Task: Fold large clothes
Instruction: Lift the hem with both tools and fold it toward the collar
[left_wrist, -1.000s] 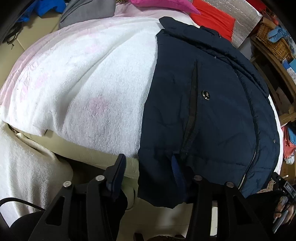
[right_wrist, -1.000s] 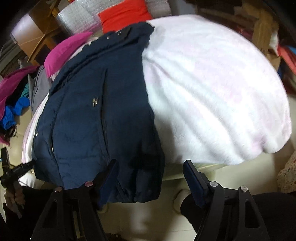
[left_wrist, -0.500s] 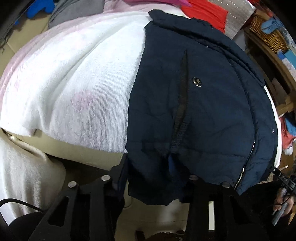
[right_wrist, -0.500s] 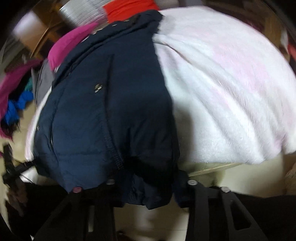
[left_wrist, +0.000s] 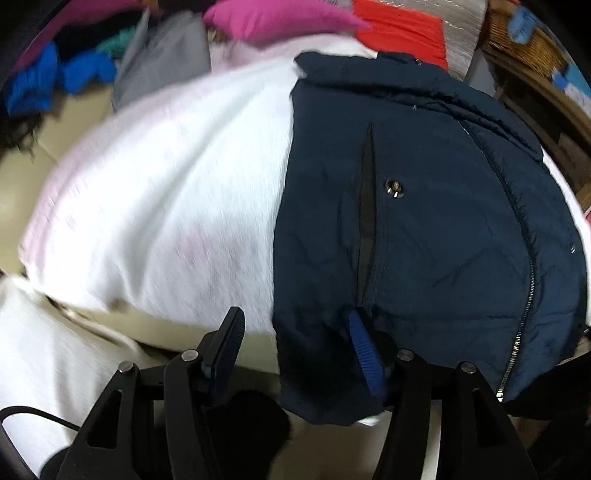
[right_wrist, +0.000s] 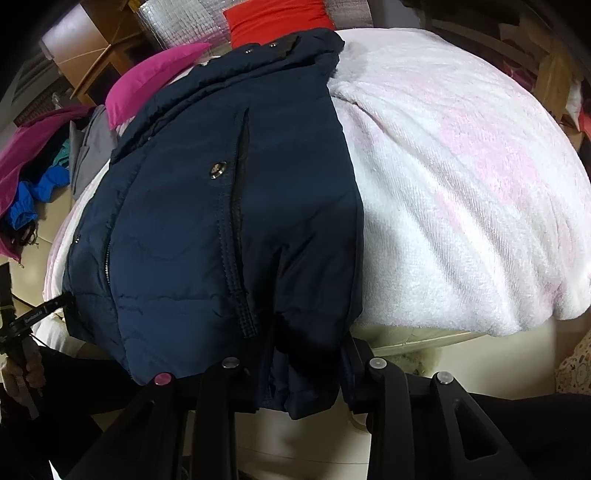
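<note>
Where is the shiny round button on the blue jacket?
In the left wrist view, the snap button sits mid-jacket, just right of the pocket slit.

- No text, label, brand or number can be read with certainty in either view.
- At about 9 o'clock in the right wrist view, a black bar (right_wrist: 35, 316) of the other handheld device carries a short line of small white lettering, too small and blurred to make out.
- The metal snap (left_wrist: 393, 187) on the navy jacket (left_wrist: 424, 221), near 2 o'clock from the centre of the left wrist view, bears a raised mark, not legible.
</note>
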